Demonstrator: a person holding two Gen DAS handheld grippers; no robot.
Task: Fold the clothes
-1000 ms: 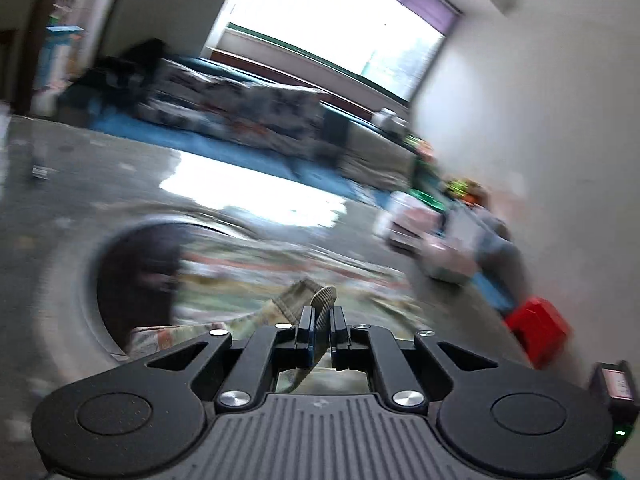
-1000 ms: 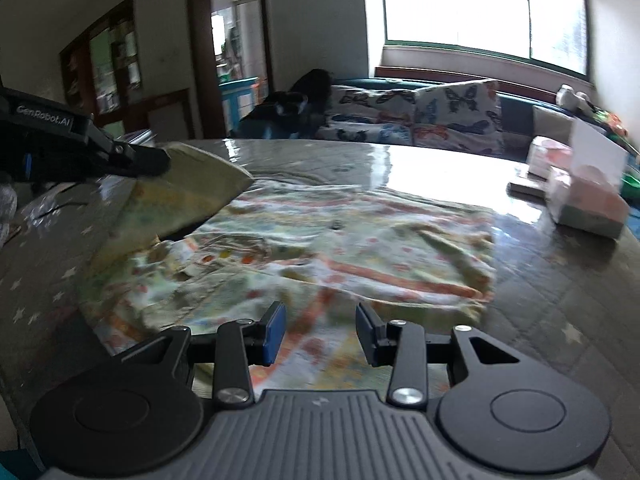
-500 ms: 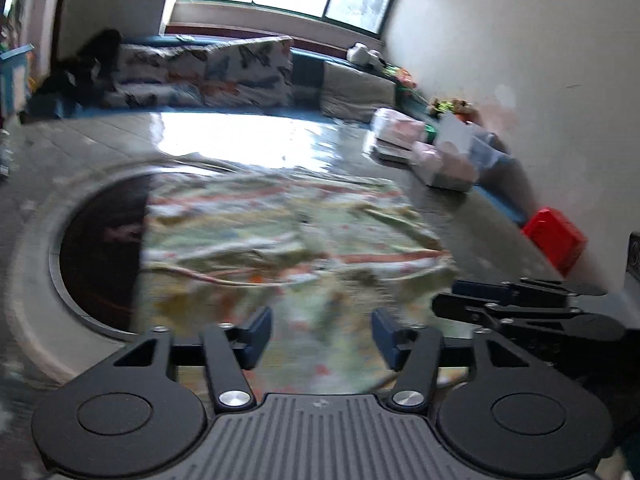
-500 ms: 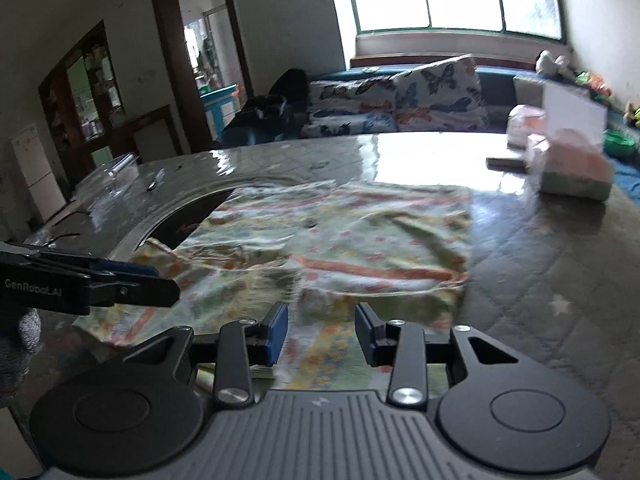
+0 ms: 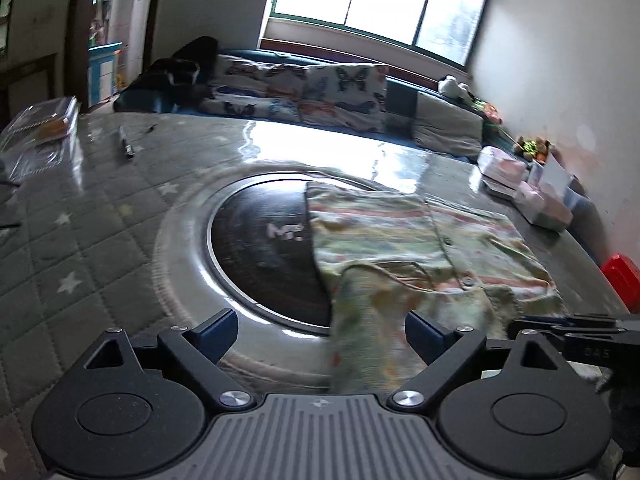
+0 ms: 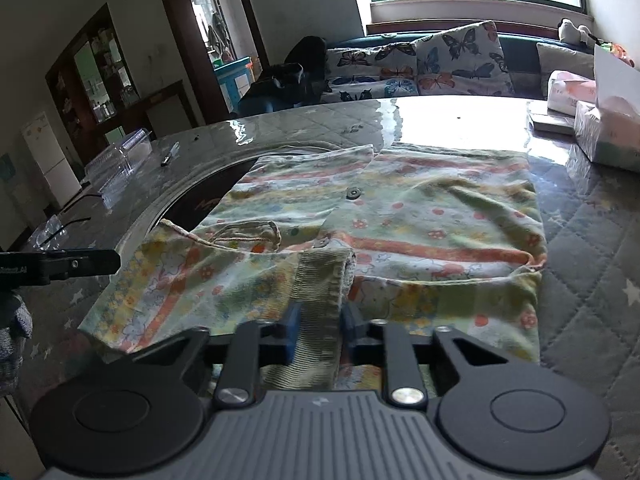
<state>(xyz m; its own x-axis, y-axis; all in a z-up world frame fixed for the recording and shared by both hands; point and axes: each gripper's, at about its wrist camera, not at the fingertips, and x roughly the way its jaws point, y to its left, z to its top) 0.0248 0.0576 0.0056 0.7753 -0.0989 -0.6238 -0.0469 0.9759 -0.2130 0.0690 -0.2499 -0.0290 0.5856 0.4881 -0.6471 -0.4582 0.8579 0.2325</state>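
Observation:
A small floral, striped garment [image 6: 400,224] lies spread on the table, partly over a round dark inset [image 5: 264,248]; it also shows in the left wrist view [image 5: 420,248]. My right gripper [image 6: 318,330] is shut on the ribbed green cuff [image 6: 322,284] of the sleeve at the garment's near edge. My left gripper [image 5: 322,330] is open and empty, just above the near left part of the garment. In the right wrist view the left gripper [image 6: 80,262] shows at the far left; in the left wrist view the right gripper [image 5: 568,330] shows at the right.
Tissue packs and boxes [image 6: 600,128] stand at the table's far right. A clear plastic container [image 6: 120,156] and a pen [image 5: 126,146] lie at the left. A sofa with butterfly cushions [image 6: 440,64] is behind the table. A red box [image 5: 620,280] sits low at the right.
My left gripper let go of the sleeve it held up, opened wide and drew back left. My right gripper moved in and closed on the ribbed cuff.

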